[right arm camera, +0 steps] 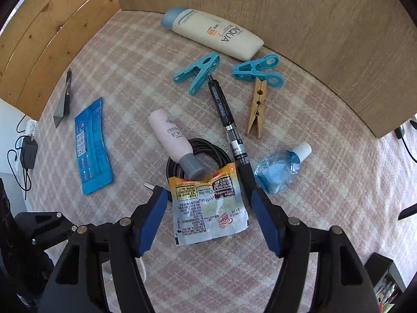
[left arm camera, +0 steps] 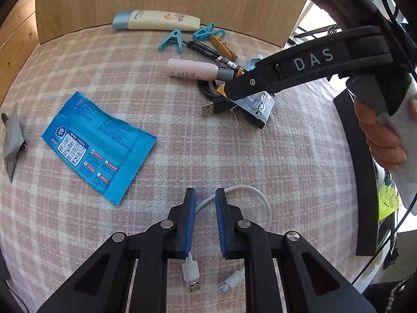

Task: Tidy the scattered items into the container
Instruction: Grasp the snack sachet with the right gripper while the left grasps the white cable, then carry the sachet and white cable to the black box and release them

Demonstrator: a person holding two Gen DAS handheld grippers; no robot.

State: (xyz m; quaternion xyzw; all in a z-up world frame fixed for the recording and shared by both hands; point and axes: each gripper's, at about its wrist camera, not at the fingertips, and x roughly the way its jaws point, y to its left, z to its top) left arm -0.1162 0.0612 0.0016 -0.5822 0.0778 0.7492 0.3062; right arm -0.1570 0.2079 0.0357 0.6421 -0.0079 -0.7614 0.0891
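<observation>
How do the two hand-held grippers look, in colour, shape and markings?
Both are black plastic with silver rivets and triangular cut-outs in the arms. The left gripper and the right gripper each have two fingers lined with ribbed blue pads. Seen from the side, the right one carries white letters "DAS".

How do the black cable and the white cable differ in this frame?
The black cable is wound in a tight coil; the white cable lies in one loose loop. A pink bottle and a sachet rest on the black cable; nothing lies on the white cable. The white cable runs between the narrowed pads of the left tool; the black cable sits beyond the open right tool. Both lie on the checked cloth and end in USB plugs.
</observation>
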